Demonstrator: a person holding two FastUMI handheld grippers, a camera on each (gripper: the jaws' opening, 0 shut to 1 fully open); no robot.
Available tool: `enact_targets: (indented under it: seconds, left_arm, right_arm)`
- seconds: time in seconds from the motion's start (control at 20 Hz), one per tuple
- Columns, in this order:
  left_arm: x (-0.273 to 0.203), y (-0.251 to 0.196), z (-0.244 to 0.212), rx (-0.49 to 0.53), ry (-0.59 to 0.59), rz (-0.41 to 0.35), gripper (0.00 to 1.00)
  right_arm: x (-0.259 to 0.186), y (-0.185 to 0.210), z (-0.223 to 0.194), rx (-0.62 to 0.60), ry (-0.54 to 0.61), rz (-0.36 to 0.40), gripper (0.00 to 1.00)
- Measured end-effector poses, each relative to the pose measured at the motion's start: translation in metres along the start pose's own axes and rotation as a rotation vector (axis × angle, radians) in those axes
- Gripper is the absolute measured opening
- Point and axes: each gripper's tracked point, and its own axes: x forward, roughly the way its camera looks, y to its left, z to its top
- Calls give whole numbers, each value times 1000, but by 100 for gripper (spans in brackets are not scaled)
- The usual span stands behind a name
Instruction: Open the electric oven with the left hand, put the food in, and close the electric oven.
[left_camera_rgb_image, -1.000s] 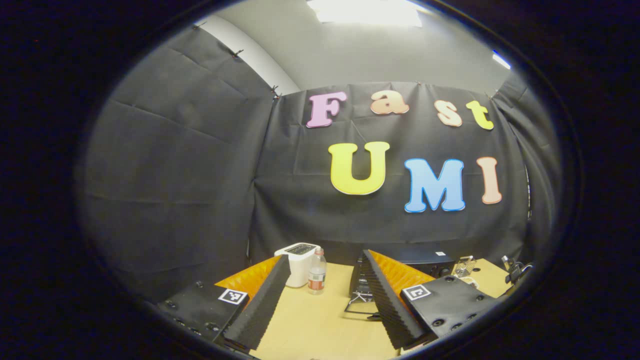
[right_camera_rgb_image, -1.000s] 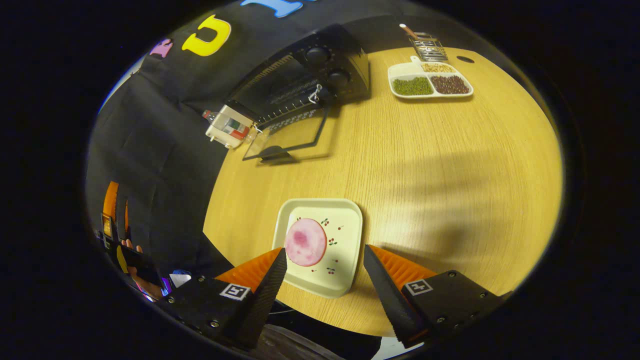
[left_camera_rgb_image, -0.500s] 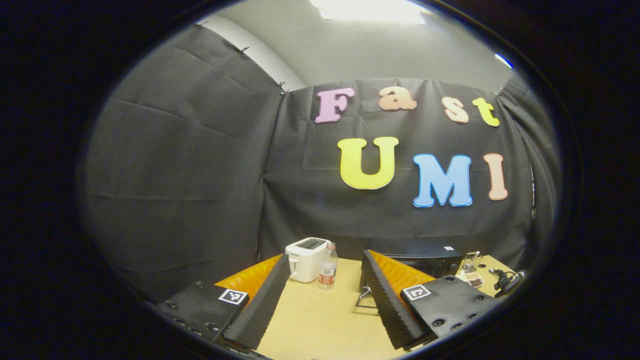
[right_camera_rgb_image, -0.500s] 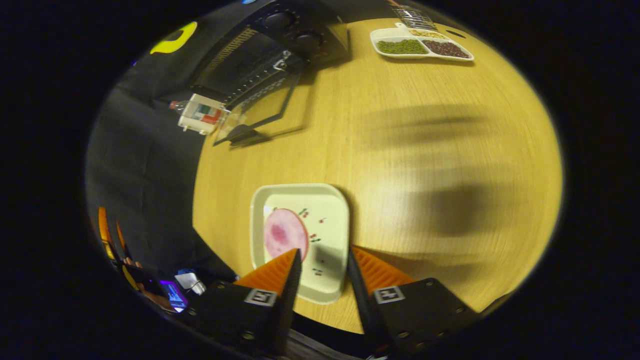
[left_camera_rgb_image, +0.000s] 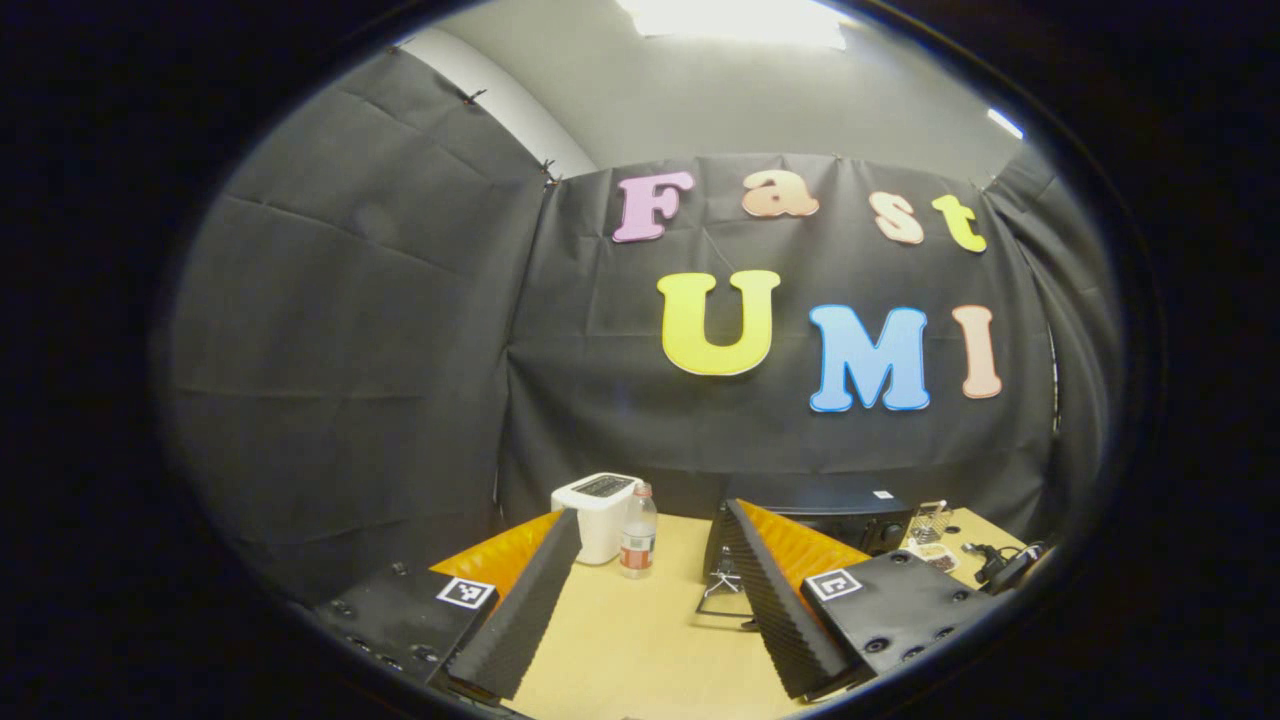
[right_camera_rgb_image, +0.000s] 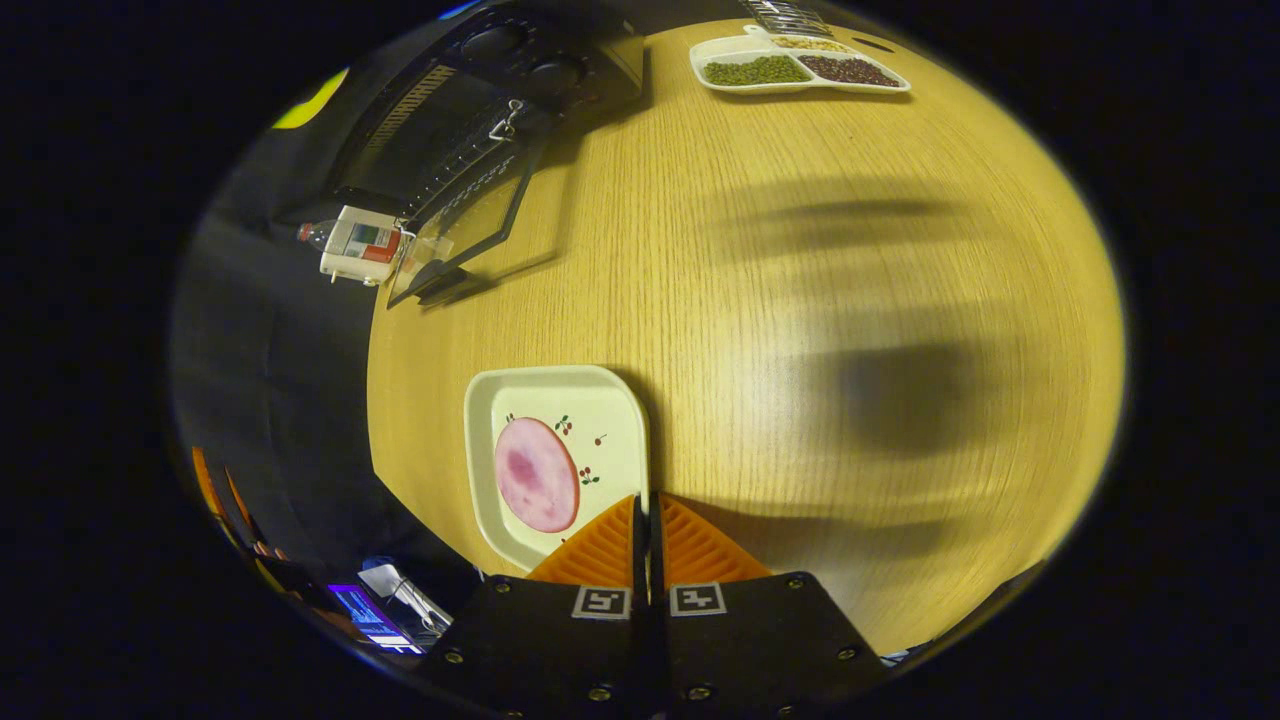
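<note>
A square cream plate (right_camera_rgb_image: 530, 400) with a round pink slice of food (right_camera_rgb_image: 537, 474) lies on the wooden table (right_camera_rgb_image: 800, 300) near its front edge. My right gripper (right_camera_rgb_image: 645, 500) is shut on the plate's right rim, its fingers pressed together over the edge. The black electric oven (right_camera_rgb_image: 470, 90) stands at the back, and its glass door (right_camera_rgb_image: 465, 235) hangs open and flat over the table. My left gripper (left_camera_rgb_image: 652, 512) is open and empty, held above the table. It faces the oven (left_camera_rgb_image: 830, 515) and the lowered door (left_camera_rgb_image: 725, 595) from a distance.
A white toaster (left_camera_rgb_image: 598, 515) and a small bottle (left_camera_rgb_image: 637, 545) stand left of the oven. In the right gripper view, a divided white tray of beans (right_camera_rgb_image: 800, 70) and a wire rack (right_camera_rgb_image: 790, 12) sit at the far right. Black cloth walls surround the table.
My right gripper has come down and closed its fingers from wide open onto the plate's right rim. The left gripper has only swayed slightly and remains open.
</note>
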Motion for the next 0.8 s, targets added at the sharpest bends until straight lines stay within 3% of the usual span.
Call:
enact_targets:
  seconds: [0.55,0.6,0.8]
  left_arm:
    - [13,-4,-7,-4,21,-27,100]
    - [15,-5,-7,-7,21,-32,90]
    - [29,-7,-10,-14,21,-49,100]
  right_arm:
    - [-22,-2,14,89,-84,169,0]
    - [-23,-3,18,107,-99,190,0]
    - [-30,-10,19,170,-189,227,0]
